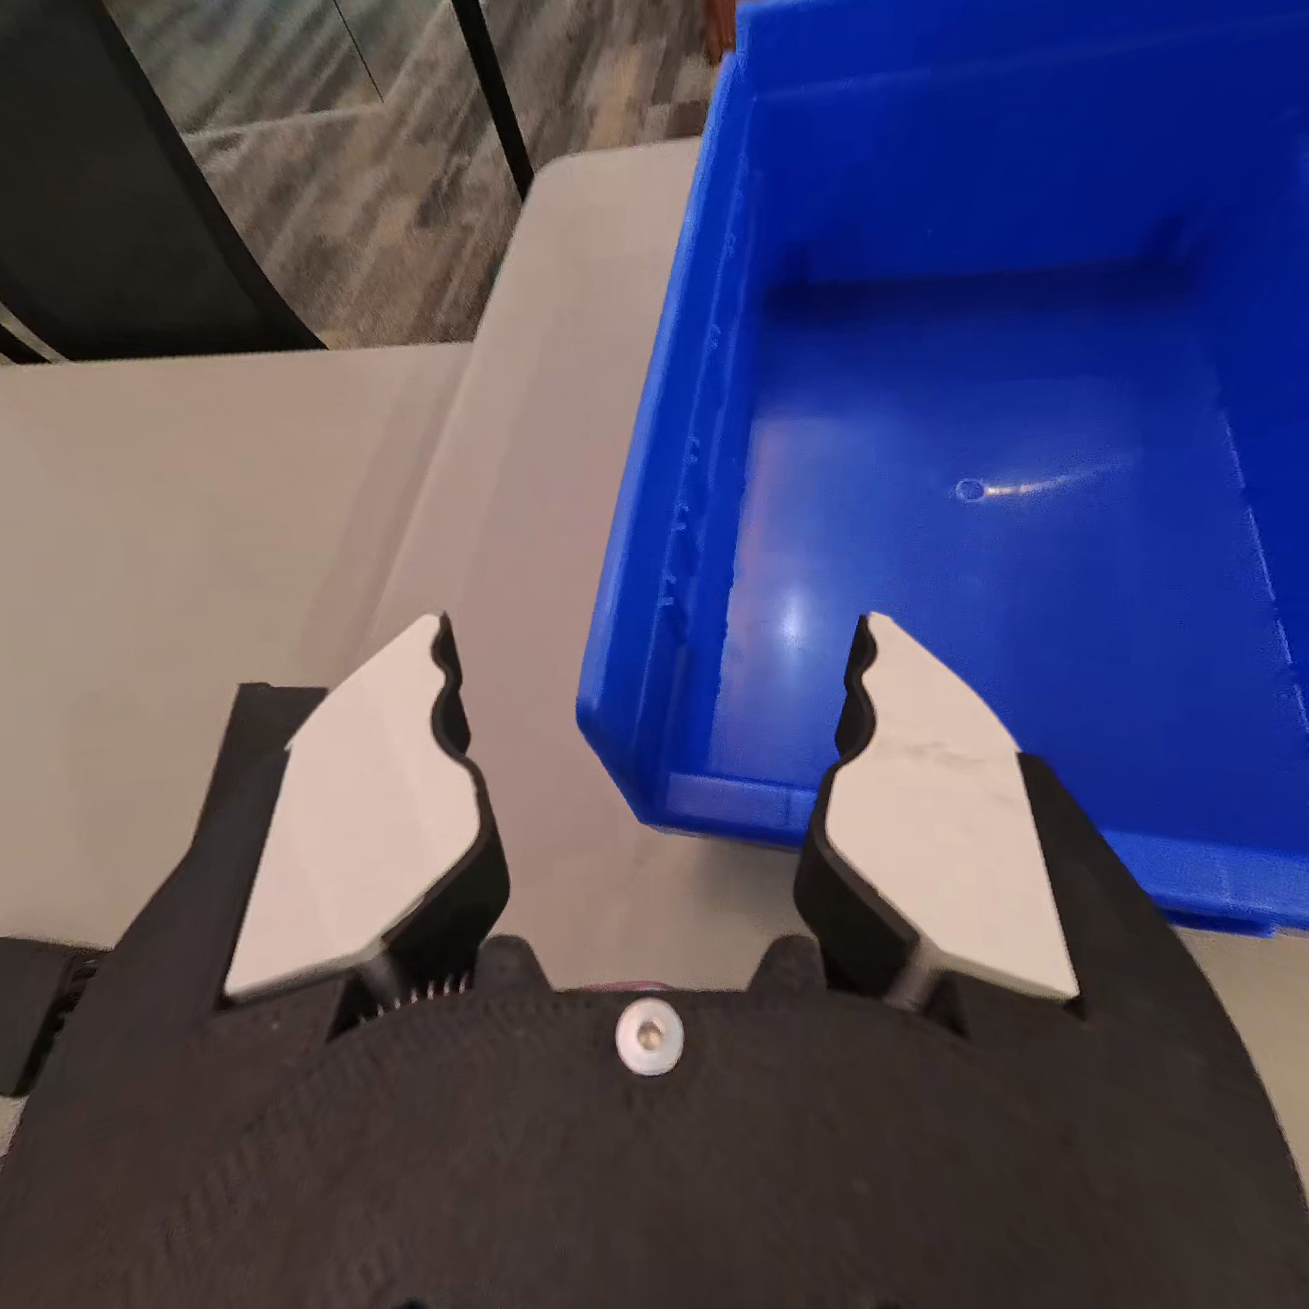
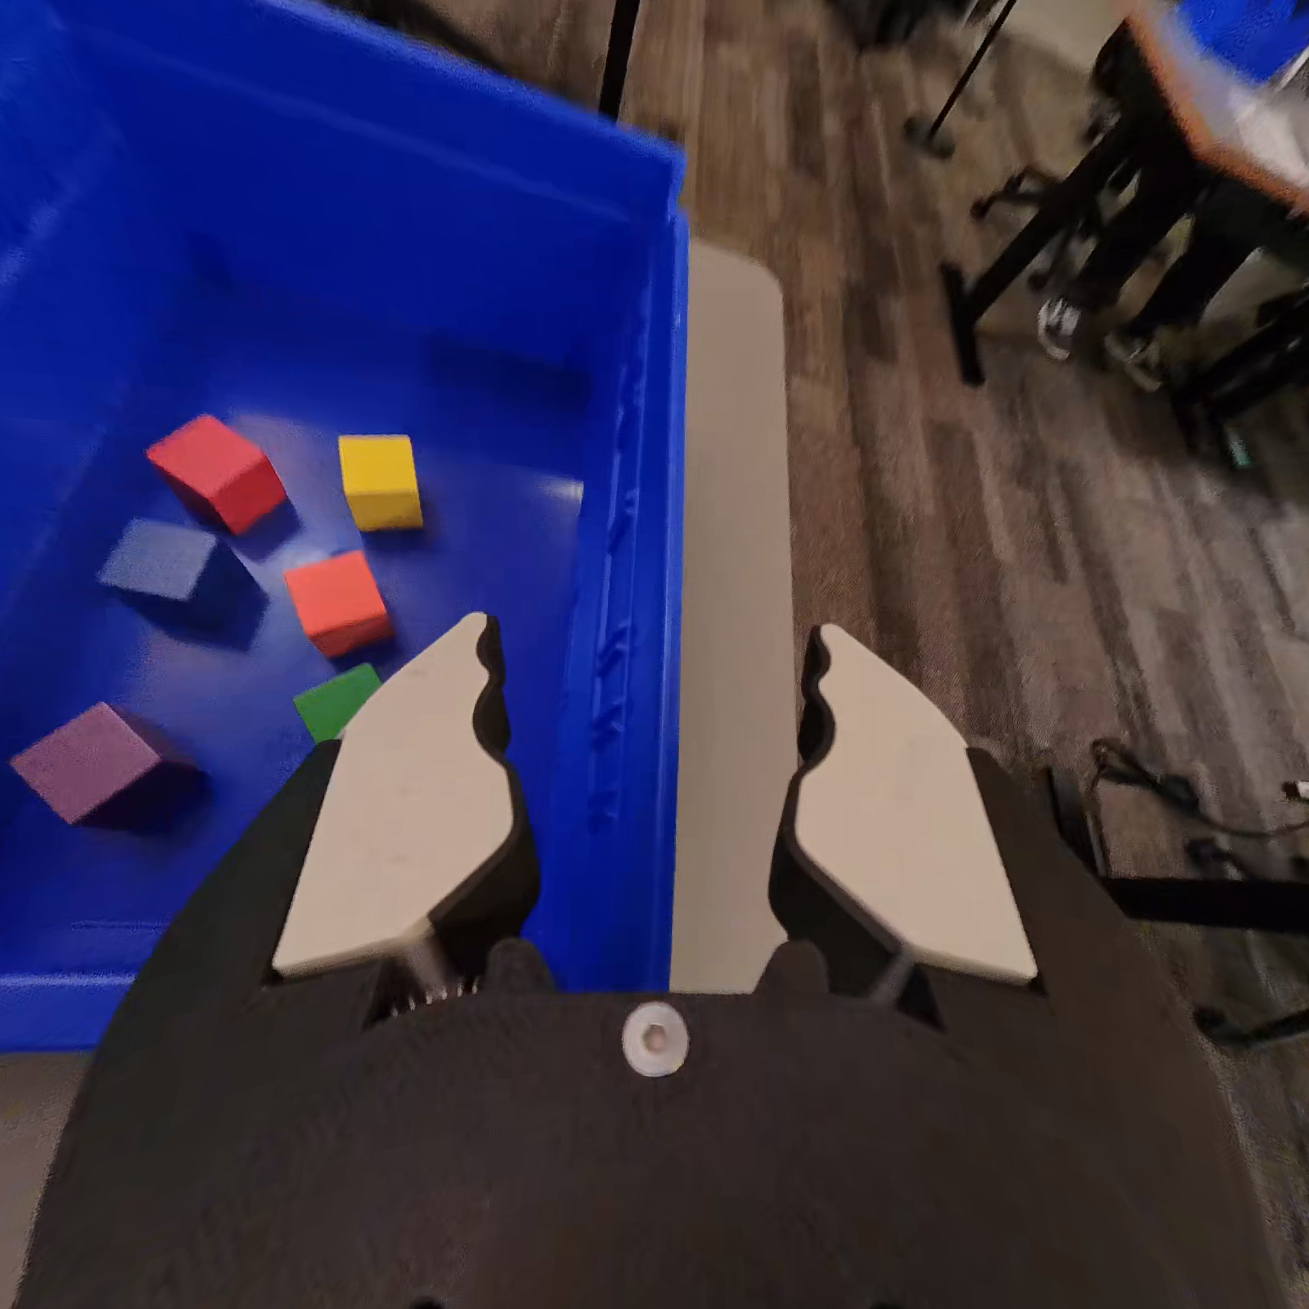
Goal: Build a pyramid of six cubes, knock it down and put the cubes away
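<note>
Six cubes in your blue bin (image 2: 637,212).
L gripper (image 1: 655,623) & R gripper (image 2: 655,630): both wide open, holding nothing.

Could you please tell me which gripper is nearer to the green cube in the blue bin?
Right. The right gripper hangs open over the bin's right wall, one finger right over the green cube. The left gripper is open at the opposite wall, no cubes in its view.
</note>
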Demonstrator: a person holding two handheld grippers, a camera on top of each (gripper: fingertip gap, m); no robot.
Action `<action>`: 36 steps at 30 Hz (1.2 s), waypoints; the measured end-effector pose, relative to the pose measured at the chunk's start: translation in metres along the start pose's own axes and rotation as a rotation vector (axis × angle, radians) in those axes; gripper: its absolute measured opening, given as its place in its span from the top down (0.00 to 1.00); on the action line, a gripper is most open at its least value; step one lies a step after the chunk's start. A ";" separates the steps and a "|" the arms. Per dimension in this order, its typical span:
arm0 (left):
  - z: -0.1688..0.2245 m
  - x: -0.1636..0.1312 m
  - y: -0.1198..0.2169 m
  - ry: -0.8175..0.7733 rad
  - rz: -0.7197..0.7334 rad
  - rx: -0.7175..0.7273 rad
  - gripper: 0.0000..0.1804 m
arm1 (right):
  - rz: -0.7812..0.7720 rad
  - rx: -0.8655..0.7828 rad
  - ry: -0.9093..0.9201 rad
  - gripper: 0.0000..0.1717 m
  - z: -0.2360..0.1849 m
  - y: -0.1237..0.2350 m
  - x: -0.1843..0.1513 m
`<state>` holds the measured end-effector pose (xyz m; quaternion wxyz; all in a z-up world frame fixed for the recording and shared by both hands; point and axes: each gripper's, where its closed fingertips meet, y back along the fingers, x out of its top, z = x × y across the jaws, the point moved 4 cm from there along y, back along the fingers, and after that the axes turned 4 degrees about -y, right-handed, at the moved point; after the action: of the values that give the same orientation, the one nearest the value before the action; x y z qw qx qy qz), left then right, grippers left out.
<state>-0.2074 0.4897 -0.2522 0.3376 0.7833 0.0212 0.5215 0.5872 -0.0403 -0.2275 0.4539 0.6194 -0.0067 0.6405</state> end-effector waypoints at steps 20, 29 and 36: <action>-0.001 -0.006 -0.018 0.173 -0.031 -0.318 0.98 | -0.203 0.269 -0.082 0.96 -0.001 -0.012 -0.028; -0.001 -0.012 -0.004 0.234 0.003 -0.372 0.97 | -0.262 0.362 -0.056 0.96 -0.011 -0.004 -0.029; -0.001 -0.012 0.011 0.226 0.014 -0.394 0.97 | -0.297 0.521 0.064 0.96 -0.037 0.005 -0.028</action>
<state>-0.2171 0.4771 -0.2558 0.4756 0.6389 -0.0488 0.6026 0.5503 -0.0384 -0.2552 0.3686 0.6888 0.2628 0.5663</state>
